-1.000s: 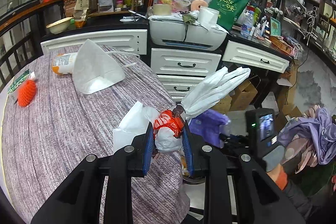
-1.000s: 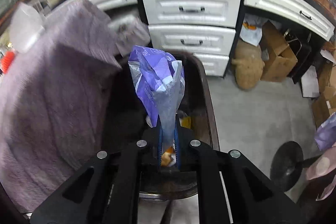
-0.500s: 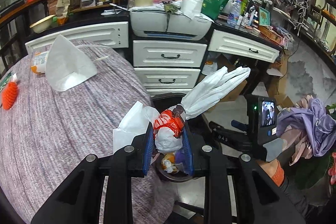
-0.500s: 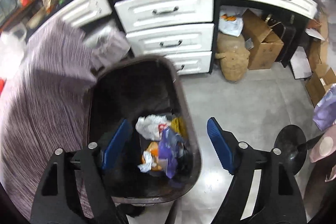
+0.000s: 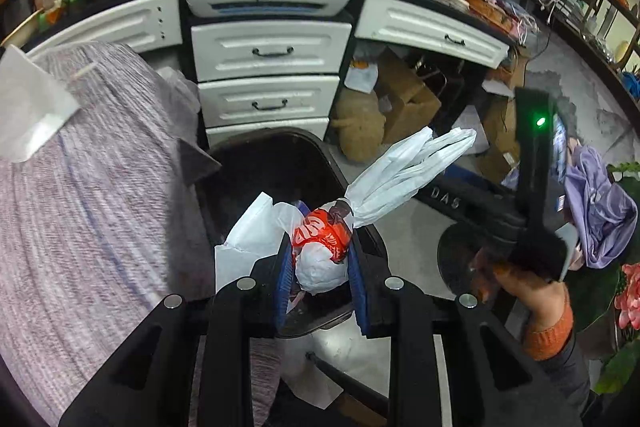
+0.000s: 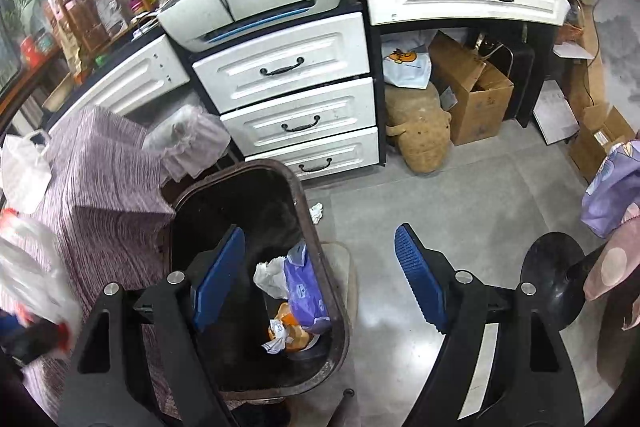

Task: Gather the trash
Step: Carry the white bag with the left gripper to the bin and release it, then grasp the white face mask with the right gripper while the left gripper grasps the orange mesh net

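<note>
1. The left gripper point(image 5: 320, 271) pinches a knotted white plastic bag with red print point(image 5: 320, 251) between its blue pads; the bag's twisted handles fan up and to the right, away from the jaws.

2. That bag hangs directly over the mouth of the dark trash bin point(image 5: 340, 179), which stands on the floor just beside the surface with the purple cloth point(image 5: 100, 207). The gripper points steeply downward, so the bin's opening lies straight below the load.

3. The right gripper point(image 6: 320, 275) is spread wide and holds nothing; its jaws have just been opening, with no item between them. In its own view it sits over the near right rim of the bin point(image 6: 300, 195).

4. Inside the bin a purple bag point(image 6: 304, 291) lies on other scraps, next to white crumpled wrapping point(image 6: 272, 275).

5. The coming move seems to be a release by the left hand: the bag looks placed to drop in.

6. A large white bag point(image 5: 28, 107) lies on the surface, apparently not yet collected; a small white scrap point(image 6: 316, 213) sits on the floor just beside the bin.
</note>
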Action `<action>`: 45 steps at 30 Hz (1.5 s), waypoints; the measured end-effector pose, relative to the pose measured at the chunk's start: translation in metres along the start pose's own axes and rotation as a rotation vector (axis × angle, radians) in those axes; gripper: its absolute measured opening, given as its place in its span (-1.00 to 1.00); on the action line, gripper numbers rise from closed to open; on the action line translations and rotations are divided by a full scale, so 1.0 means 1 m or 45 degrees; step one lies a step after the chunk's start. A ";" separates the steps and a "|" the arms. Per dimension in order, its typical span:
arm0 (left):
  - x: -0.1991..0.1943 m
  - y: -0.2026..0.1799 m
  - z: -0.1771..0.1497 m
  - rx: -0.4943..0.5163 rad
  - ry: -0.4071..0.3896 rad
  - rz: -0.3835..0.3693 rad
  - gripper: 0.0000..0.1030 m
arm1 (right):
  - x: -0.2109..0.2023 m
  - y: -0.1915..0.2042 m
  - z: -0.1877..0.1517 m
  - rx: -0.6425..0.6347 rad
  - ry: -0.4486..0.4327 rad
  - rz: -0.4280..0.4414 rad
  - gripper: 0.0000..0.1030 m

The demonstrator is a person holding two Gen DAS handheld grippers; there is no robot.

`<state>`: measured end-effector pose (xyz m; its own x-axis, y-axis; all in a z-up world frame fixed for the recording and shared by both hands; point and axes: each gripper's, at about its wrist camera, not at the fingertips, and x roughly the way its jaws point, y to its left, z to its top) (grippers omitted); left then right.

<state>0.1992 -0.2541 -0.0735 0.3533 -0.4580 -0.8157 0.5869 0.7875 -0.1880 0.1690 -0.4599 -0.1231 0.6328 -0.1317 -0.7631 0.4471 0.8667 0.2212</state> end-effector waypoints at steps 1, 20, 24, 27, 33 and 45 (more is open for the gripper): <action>0.008 -0.003 0.000 0.009 0.018 0.008 -0.50 | 0.000 -0.002 0.001 0.005 -0.001 0.001 0.50; 0.076 -0.022 0.009 0.170 0.154 0.055 0.51 | 0.005 -0.029 0.002 0.084 0.008 -0.027 0.50; 0.065 -0.025 0.012 0.136 0.144 0.010 0.52 | 0.006 -0.028 0.001 0.082 0.017 -0.022 0.50; 0.043 -0.022 0.015 0.120 0.092 -0.005 0.56 | 0.004 -0.019 0.001 0.048 0.015 -0.011 0.50; -0.014 0.006 0.015 0.081 -0.060 0.061 0.61 | -0.006 0.018 0.001 -0.044 -0.011 0.100 0.50; -0.094 0.105 -0.003 -0.112 -0.247 0.307 0.69 | -0.029 0.130 -0.005 -0.325 -0.039 0.353 0.65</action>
<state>0.2249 -0.1271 -0.0179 0.6118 -0.3176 -0.7244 0.4070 0.9117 -0.0559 0.2059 -0.3410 -0.0750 0.7281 0.1134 -0.6761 0.0868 0.9630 0.2550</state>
